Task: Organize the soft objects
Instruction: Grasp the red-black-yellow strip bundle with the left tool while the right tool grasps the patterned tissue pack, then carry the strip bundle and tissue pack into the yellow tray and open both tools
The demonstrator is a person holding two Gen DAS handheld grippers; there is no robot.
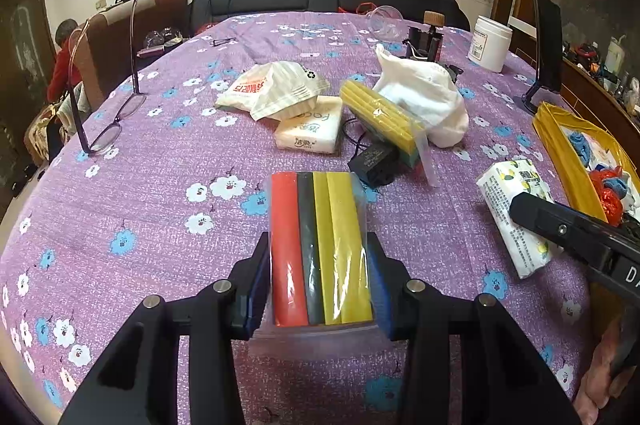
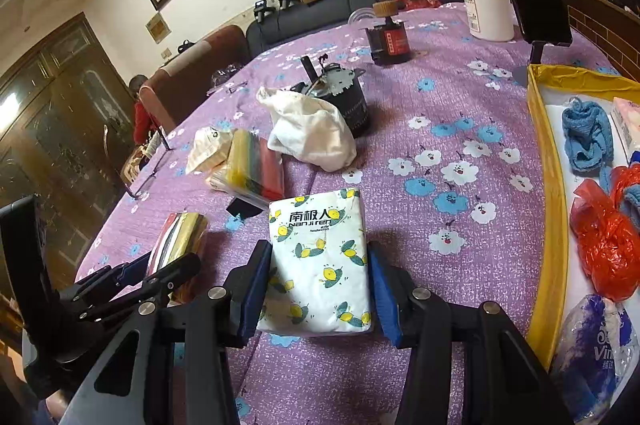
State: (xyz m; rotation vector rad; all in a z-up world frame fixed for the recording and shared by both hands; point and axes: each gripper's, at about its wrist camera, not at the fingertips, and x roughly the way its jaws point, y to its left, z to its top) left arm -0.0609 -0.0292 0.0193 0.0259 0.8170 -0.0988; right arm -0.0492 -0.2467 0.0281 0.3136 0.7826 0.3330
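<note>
My left gripper [image 1: 320, 289] is shut on a clear-wrapped pack of sponges [image 1: 320, 245] in red, dark green and yellow, its blue pads pressing both long sides. My right gripper [image 2: 320, 289] is shut on a white tissue pack [image 2: 320, 265] printed with lemons. In the right wrist view the sponge pack [image 2: 180, 237] and left gripper [image 2: 160, 265] sit low on the left. The left wrist view shows the tissue pack [image 1: 512, 209] at the right with a black finger [image 1: 560, 229] over it. Both packs lie low over the purple flowered tablecloth [image 2: 440, 153].
A yellow box [image 2: 548, 185] at the right holds a blue knit cloth [image 2: 586, 141] and a red plastic bag [image 2: 608, 245]. Mid-table lie a second sponge pack [image 1: 380, 113], white cloth [image 1: 424, 97], tissue pack [image 1: 310, 129], white packet [image 1: 276, 89], black adapter [image 1: 374, 161]. Glasses [image 1: 108, 129] lie at the left.
</note>
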